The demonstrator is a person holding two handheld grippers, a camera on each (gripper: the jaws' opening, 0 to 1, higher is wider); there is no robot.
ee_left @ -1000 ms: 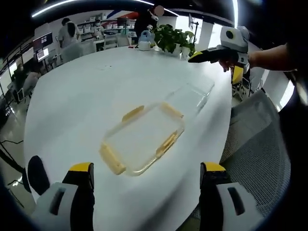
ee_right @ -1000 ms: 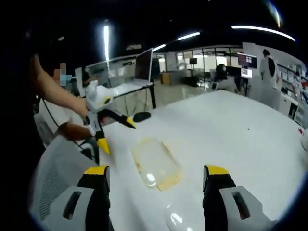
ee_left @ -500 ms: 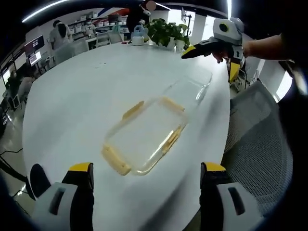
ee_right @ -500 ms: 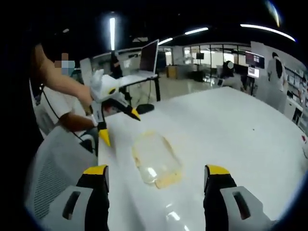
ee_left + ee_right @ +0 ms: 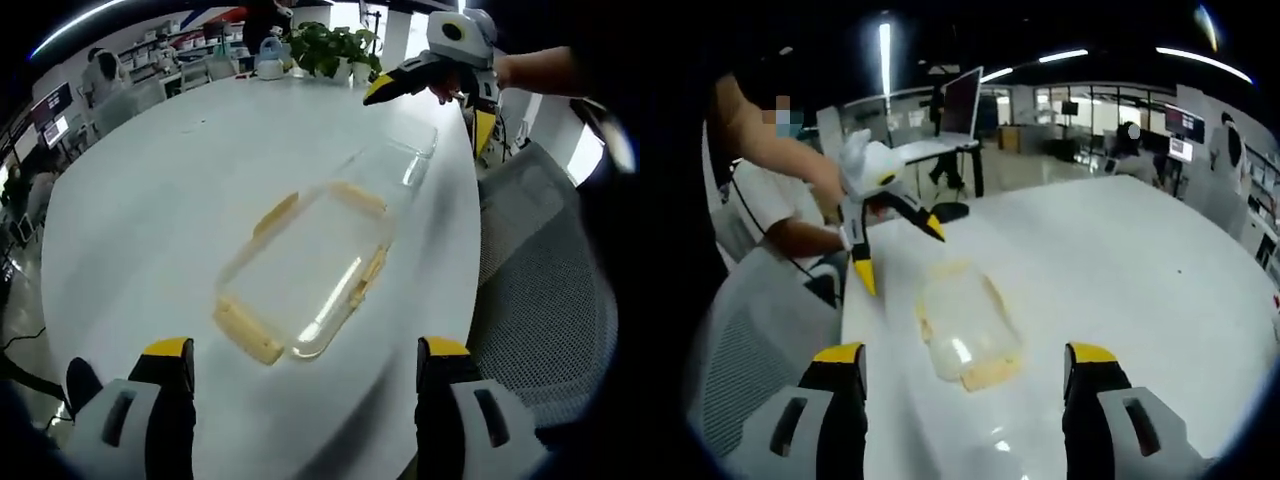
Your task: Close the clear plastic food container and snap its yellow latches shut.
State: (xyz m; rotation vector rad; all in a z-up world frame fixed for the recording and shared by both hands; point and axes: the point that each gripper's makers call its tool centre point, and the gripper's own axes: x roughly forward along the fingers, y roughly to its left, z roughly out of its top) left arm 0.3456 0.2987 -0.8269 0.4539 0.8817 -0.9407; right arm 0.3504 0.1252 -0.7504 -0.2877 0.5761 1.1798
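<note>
While both grippers, left and right, hover wide open and empty, the clear container with yellow latches lies near the white table's edge, within reach, its lid alongside, unfitted.

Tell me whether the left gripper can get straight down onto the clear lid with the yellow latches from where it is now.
Probably yes. The left gripper hangs above the lid with its jaws spread wide, and only bare white table lies between them. The right gripper is off past the lid's far end, out of the way.
</note>
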